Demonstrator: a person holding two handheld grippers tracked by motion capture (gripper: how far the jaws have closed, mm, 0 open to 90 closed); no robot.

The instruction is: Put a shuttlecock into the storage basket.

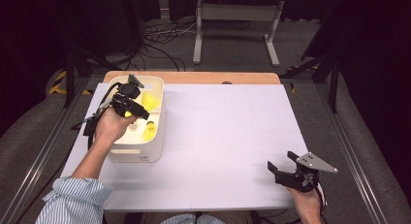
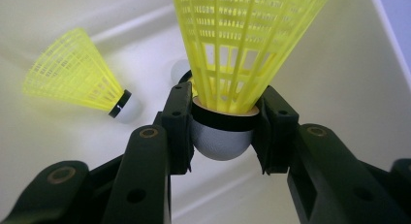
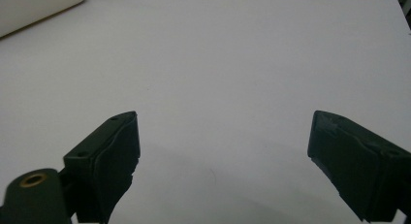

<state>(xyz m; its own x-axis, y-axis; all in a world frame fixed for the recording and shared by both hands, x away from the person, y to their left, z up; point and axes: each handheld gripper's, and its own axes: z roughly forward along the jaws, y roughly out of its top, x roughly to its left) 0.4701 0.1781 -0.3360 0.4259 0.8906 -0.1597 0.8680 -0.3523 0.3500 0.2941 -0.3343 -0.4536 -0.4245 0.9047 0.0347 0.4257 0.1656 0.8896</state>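
Left tongs (image 2: 222, 132) are clamped on a yellow shuttlecock (image 2: 237, 54): pads pinch the grey-white cork base from both sides, the black band sits just above the pads, and the skirt points up and away from the camera. In the high view the left tongs (image 1: 138, 112) are down inside the white bin (image 1: 145, 153) at the left edge of the worktop (image 1: 218, 136), so the held shuttlecock is within the bin walls. A second yellow shuttlecock (image 2: 80, 78) lies on its side on the bin floor, left of the held one, apart from it. The high view shows more yellow shuttlecocks in the bin; exact count is unclear. Right tongs (image 3: 223, 161) are wide, nothing between the pads, over bare worktop. In the high view the right tongs (image 1: 282, 166) sit near the front right corner, well apart from the bin.
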